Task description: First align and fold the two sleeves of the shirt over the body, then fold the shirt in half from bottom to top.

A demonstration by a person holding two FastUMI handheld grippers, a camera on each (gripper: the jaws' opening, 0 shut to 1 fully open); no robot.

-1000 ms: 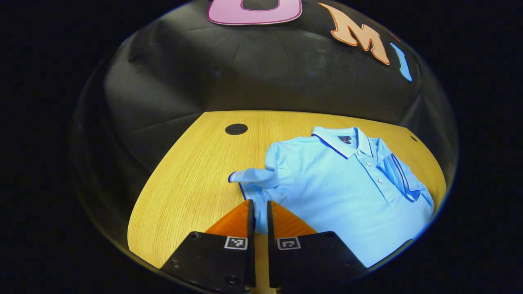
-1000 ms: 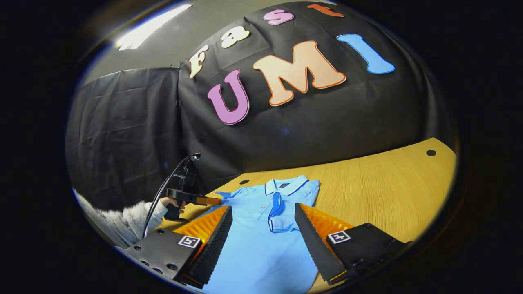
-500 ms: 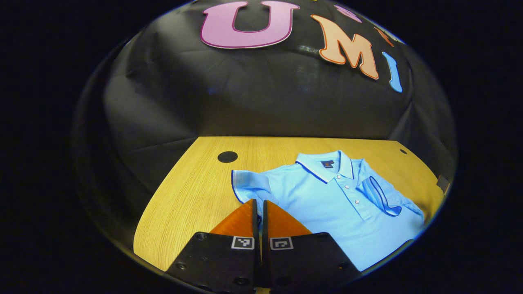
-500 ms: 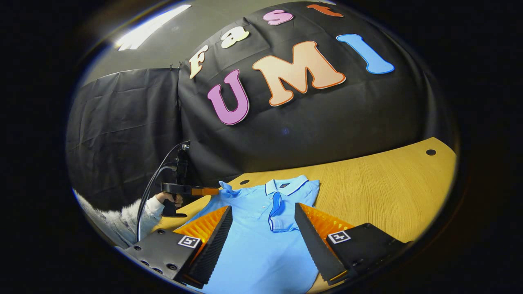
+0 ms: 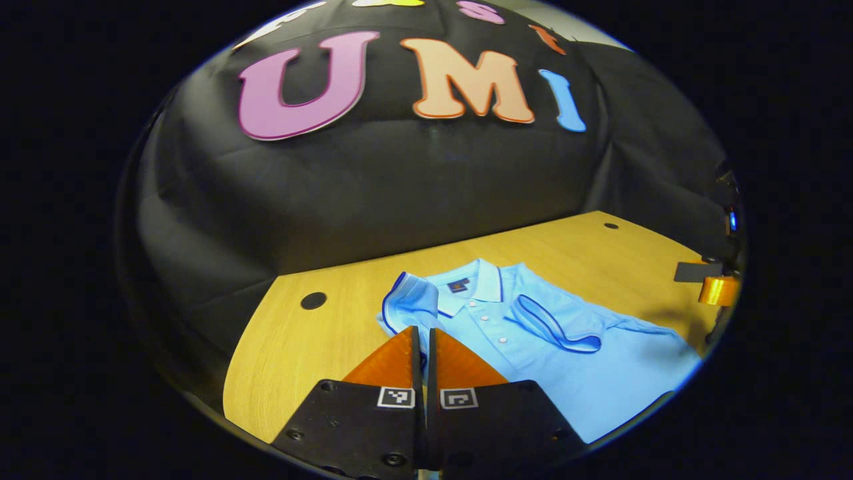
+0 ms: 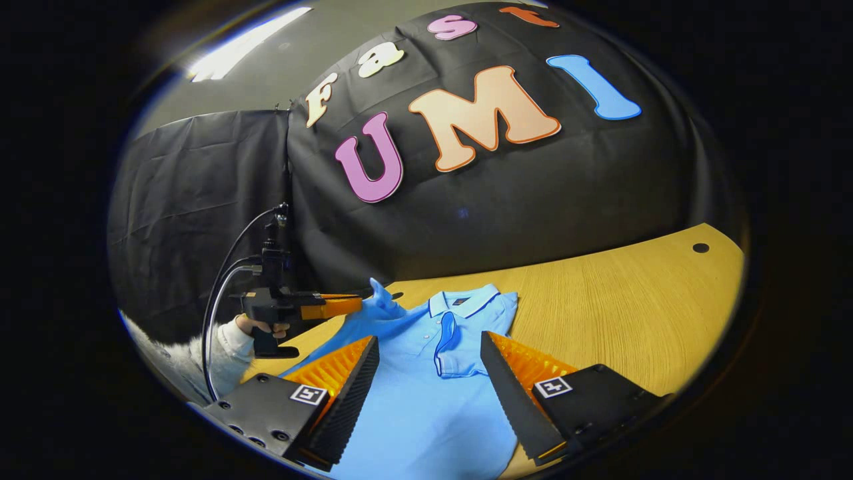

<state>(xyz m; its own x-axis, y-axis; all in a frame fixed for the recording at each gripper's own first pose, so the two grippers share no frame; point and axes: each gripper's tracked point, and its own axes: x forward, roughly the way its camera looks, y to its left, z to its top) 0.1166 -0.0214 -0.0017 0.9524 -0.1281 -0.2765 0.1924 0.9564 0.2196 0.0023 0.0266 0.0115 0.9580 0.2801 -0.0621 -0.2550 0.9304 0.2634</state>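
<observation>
Light blue polo shirt [image 5: 533,347] lying face up on the wooden worktop [image 5: 313,340], collar [image 5: 470,283] toward the black booth wall. Right sleeve [image 5: 556,323] already folded over the chest, dark-trimmed cuff resting just beside the button placket.

Left gripper [image 5: 422,337] pinched shut on the left sleeve [image 5: 408,303], fabric caught between both fingers and lifted off the worktop, cuff standing up near the collar. Same thing from the right gripper view: left gripper [image 6: 356,305] held by a hand [image 6: 256,327] in a fuzzy pale sleeve [image 6: 200,353], sleeve cloth [image 6: 381,300] pulled up into a little peak at its tips.

Right gripper [image 6: 430,363] hanging over the lower body of the shirt [image 6: 426,400], fingers spread wide, nothing between them.

Round dark hole [image 5: 313,300] in the worktop left of the shirt.
</observation>
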